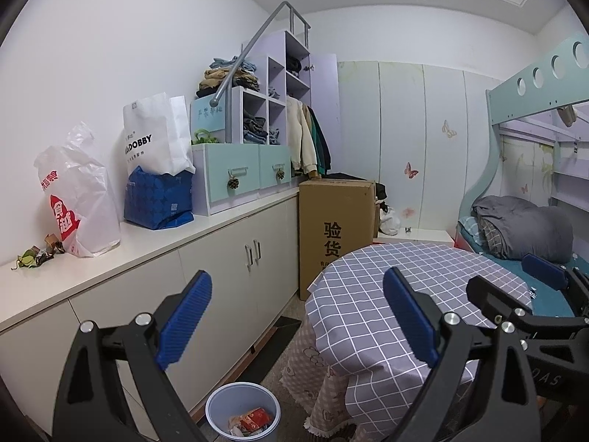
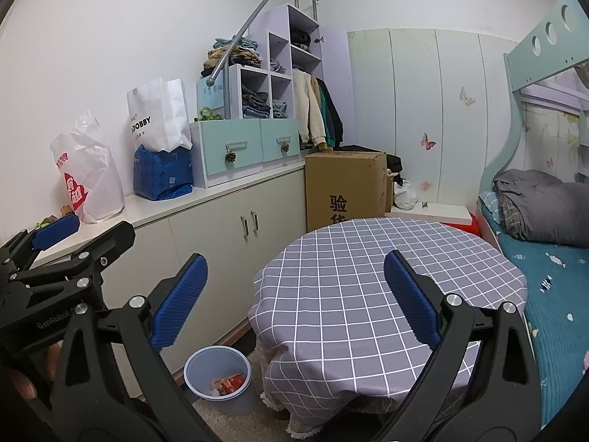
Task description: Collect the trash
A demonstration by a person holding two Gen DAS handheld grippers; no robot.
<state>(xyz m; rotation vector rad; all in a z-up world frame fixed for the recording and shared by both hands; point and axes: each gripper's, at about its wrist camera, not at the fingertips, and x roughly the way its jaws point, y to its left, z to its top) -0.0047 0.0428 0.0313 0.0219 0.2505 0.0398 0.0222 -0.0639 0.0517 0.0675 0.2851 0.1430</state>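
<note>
Small crumpled wrappers and scraps [image 1: 36,254] lie on the white counter [image 1: 154,254] at the far left, beside a white plastic bag [image 1: 81,199]. A grey-blue waste bin [image 1: 243,418] stands on the floor by the cabinet and holds red and white wrappers; it also shows in the right wrist view [image 2: 219,377]. My left gripper [image 1: 298,320] is open and empty, held in the air above the bin and the table edge. My right gripper [image 2: 294,298] is open and empty above the round table [image 2: 386,280]. The scraps [image 2: 48,221] are mostly hidden behind the left gripper.
A white paper bag [image 1: 154,136] and a blue bag [image 1: 158,199] stand on the counter beside a stepped shelf unit with clothes [image 1: 257,118]. A tall cardboard box [image 1: 335,228] stands behind the checked-cloth table. A bunk bed [image 2: 545,221] is on the right.
</note>
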